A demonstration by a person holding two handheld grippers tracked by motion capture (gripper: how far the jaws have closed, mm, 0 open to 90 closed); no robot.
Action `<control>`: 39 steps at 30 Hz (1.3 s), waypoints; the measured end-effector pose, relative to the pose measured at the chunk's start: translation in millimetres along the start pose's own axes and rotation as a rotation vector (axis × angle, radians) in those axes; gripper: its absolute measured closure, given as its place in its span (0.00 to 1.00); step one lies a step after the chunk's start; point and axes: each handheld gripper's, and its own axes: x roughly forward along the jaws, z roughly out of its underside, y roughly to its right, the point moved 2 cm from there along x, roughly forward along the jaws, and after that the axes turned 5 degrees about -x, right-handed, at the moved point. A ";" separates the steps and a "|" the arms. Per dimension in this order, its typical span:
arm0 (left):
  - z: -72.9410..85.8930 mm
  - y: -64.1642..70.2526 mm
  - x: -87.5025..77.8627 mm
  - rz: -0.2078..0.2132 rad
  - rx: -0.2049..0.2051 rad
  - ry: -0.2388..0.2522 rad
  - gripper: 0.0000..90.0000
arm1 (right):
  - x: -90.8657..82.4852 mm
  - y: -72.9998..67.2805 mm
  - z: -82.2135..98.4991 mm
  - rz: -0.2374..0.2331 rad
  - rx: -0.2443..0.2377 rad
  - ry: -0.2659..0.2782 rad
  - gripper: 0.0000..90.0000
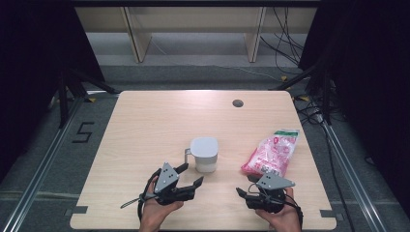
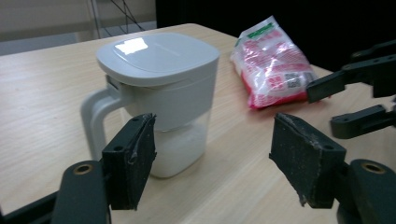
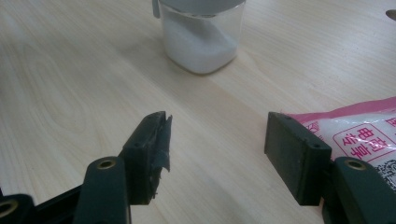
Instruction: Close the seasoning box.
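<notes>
Jug (image 1: 204, 154) with grey lid and side handle stands upright on the table (image 1: 145, 125), slightly toward the near edge from centre, white powder filling its clear lower part. Left gripper (image 1: 190, 175) sits just near-left of the jug, jaws spread wide, nothing between them; its far jaw tip reaches close beside the handle, contact not clear from the high view. In the left gripper view the jug (image 2: 161, 93) stands just beyond the left pad, handle (image 2: 95, 116) turned toward that pad, and the gap between the 2 pads shows bare tabletop.

Right gripper (image 1: 246, 192) rests by the near edge, right of the jug and well apart from it, jaws also apart and holding nothing. Pink-and-white plastic bag (image 1: 271, 153) lies flat toward the right edge, just beyond that gripper. In the right gripper view the bag (image 3: 359, 135) lies just behind the right pad; touching or not, cannot tell.
</notes>
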 end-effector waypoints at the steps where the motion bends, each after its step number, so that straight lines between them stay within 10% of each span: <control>1: 1.2 1.9 -0.1 -0.001 0.001 0.001 0.33 | 0.8 -0.3 0.3 0.006 -0.002 0.005 0.45; 26: 29.6 29.0 3.5 0.026 0.022 -0.060 0.30 | -1.3 -10.7 6.4 -0.086 0.031 -0.033 0.31; 39: 44.0 33.1 -1.8 0.016 0.008 -0.060 0.30 | -13.6 -11.0 22.1 -0.060 0.069 -0.098 0.27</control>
